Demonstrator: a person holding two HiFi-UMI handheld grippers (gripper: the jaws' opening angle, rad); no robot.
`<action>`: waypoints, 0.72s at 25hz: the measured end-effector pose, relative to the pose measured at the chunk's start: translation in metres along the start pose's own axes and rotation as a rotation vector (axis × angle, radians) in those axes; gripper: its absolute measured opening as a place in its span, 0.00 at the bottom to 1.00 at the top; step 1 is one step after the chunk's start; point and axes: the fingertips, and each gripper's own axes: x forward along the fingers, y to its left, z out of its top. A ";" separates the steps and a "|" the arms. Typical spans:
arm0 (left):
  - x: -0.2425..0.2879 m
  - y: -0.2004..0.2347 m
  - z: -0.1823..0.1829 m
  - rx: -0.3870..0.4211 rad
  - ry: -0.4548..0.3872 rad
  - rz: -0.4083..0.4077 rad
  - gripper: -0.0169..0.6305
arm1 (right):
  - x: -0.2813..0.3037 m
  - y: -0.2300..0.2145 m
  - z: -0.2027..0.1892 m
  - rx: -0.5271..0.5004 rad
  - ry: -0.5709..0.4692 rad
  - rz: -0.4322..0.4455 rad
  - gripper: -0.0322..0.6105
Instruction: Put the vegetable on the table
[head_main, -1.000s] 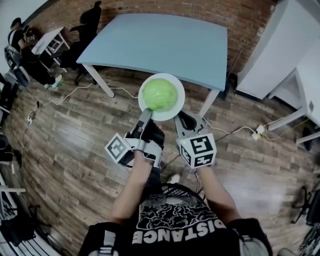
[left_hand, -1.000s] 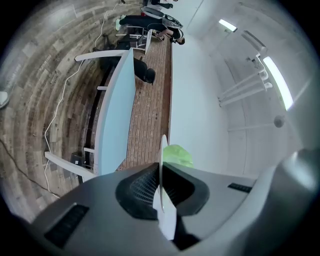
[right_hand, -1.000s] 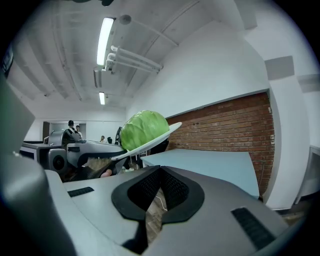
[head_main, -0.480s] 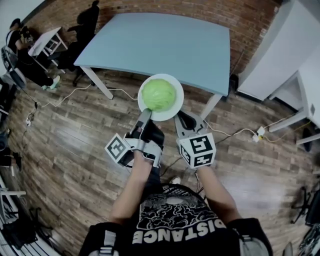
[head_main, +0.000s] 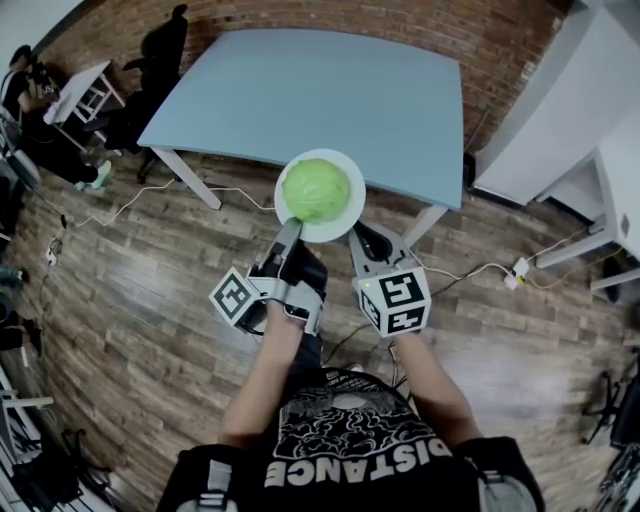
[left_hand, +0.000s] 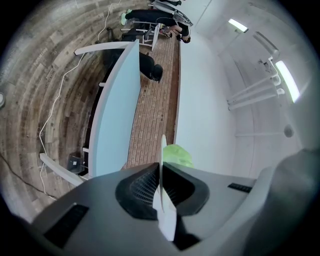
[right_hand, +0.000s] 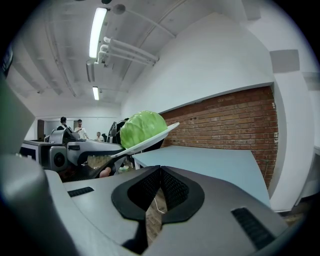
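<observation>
Left gripper (head_main: 289, 229) clamps plate (head_main: 353, 214) carrying apparent cabbage (head_main: 316, 190).

A cabbage (right_hand: 142, 127) tops the plate (right_hand: 165, 131); tool (right_hand: 160, 172) closed.

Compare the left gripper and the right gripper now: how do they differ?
The left gripper is shut on the rim of the white plate that carries the cabbage; the right gripper is shut on nothing, with the plate up and to its left. The left gripper is rolled on its side; the right gripper stands level. Both point toward the blue table.
</observation>
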 end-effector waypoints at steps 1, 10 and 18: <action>0.005 0.001 0.003 -0.004 0.003 0.002 0.05 | 0.005 -0.002 0.000 0.001 0.003 -0.004 0.06; 0.049 0.003 0.040 -0.025 0.032 0.017 0.05 | 0.058 -0.016 0.015 0.007 0.023 -0.033 0.06; 0.073 0.000 0.065 -0.025 0.062 -0.001 0.05 | 0.088 -0.019 0.025 -0.002 0.006 -0.059 0.06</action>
